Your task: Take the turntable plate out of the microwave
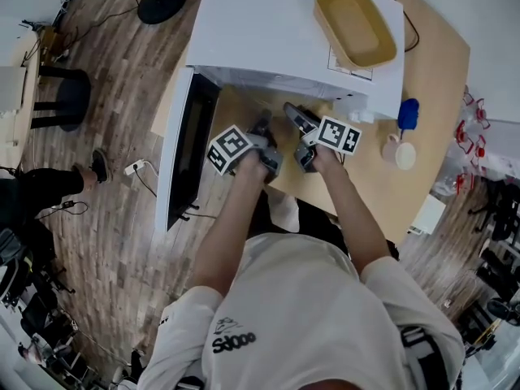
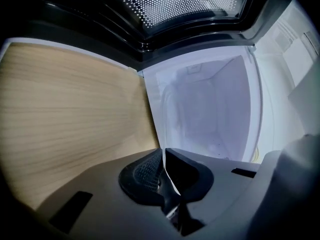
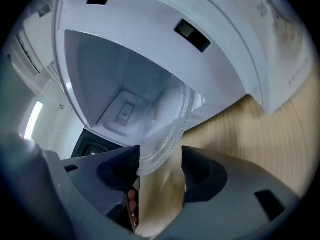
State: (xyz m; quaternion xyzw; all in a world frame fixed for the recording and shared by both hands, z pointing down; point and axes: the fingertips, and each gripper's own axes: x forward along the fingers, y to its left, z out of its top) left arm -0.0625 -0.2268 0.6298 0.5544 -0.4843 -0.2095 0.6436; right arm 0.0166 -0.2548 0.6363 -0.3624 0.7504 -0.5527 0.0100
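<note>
- Your two forearms stretched forward side by side from your white shirt [image 1: 309, 299] toward the microwave [image 1: 276, 31] at twelve o'clock. Its door [image 1: 188, 149] stood wide open at about ten o'clock.
- Your left hand [image 1: 253, 162] carried the left gripper [image 2: 164, 159] aimed slightly downward at the opening. It was turned on its side, so in its own view the table [image 2: 70, 114] lay at nine o'clock and the door's perforated screen at twelve.
- That claw was clenched. Its pads were nearly together, with a thin clear edge pinched between them, which read as the rim of the turntable plate [image 3: 175, 124].
- Your right hand [image 1: 325, 159] held the right gripper [image 3: 160, 156] just beside the left one, at its three o'clock in the head view.
- That claw was released, with its jaws spread wide. The plate's rim passed between them close to the nine o'clock pad and stood clear of the three o'clock pad. You could not tell whether it touched the near pad.
- The plate was round clear glass with a ridged rim, tipped up on edge.
- In the right gripper view it swept from one o'clock down to six o'clock.
- It hung at the microwave's mouth, between your two grippers and off the table. The white cavity [image 3: 125, 84] showed through the glass.
</note>
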